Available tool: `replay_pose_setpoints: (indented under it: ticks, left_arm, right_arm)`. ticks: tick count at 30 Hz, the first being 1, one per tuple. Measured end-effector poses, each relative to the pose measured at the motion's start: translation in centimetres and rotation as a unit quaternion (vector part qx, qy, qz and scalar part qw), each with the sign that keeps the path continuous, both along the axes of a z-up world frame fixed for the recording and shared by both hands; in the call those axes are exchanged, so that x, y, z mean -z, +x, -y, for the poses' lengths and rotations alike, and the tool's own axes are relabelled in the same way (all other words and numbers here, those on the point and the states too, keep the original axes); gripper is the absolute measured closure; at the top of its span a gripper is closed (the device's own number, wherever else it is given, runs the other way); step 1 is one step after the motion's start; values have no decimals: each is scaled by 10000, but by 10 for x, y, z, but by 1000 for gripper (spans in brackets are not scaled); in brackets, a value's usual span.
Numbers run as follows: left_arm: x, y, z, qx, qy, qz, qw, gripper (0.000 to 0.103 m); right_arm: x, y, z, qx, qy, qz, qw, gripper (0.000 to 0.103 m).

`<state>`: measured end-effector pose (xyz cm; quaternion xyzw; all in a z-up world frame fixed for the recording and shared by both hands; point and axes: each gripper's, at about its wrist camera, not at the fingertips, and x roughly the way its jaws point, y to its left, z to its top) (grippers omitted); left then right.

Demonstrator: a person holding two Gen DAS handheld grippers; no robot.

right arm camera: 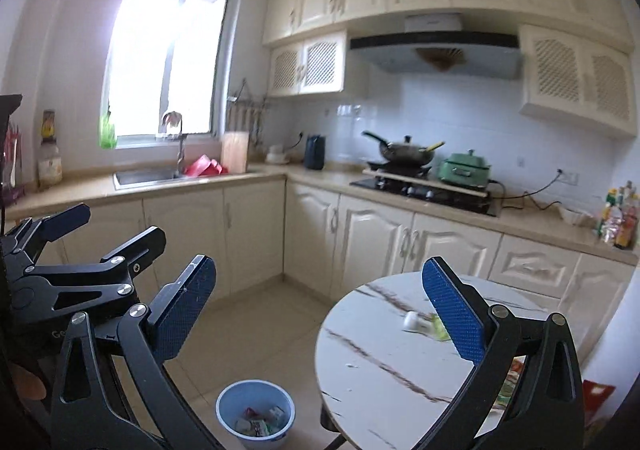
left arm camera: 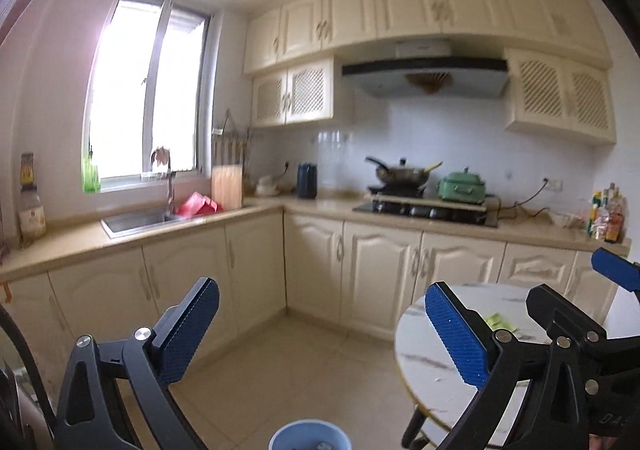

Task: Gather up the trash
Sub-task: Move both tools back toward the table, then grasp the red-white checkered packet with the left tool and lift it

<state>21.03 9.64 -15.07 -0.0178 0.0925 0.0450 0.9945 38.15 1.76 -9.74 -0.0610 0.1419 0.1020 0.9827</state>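
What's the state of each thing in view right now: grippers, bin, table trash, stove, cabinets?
left gripper: open, holding nothing.
right gripper: open, holding nothing.
blue bin: upright on the floor, trash inside.
white-and-green wrapper: lying on the round table, not yet picked up.
wok: on the stove, lid on.
lower cabinets: doors shut.

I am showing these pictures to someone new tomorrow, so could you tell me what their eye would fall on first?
Probably the round marble-patterned table at lower right, with a small white-and-green piece of trash lying on it, and the blue bin on the floor beside it, already holding wrappers. Both grippers, left and right, hang open and empty in the foreground. Behind, the bright window above the sink draws the eye.
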Motion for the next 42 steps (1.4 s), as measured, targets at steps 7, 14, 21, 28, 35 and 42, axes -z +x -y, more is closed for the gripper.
replay_pose_setpoints:
  ticks: [7, 14, 21, 28, 35, 42]
  left_arm:
    - [44, -117, 32, 418, 168, 347, 9984, 1]
    - [50, -121, 48, 1092, 433, 233, 9928, 1]
    - [54, -54, 65, 1568, 633, -323, 9851, 1]
    - [62, 33, 67, 1745, 619, -1300, 9741, 1]
    - [64, 107, 83, 1757, 678, -1977, 9620, 1]
    - [66, 166, 103, 2004, 477, -2465, 9470, 1]
  right_arm:
    - [-16, -37, 47, 486, 159, 301, 9982, 0]
    - [-16, -53, 99, 1172, 206, 280, 9925, 0]
    - [5, -41, 157, 1793, 340, -130, 9831, 0]
    - [70, 2, 221, 2191, 616, -1267, 9655, 0]
    - [160, 57, 260, 2202, 735, -2707, 9342, 0]
    - [189, 90, 279, 2165, 604, -3016, 9266, 0]
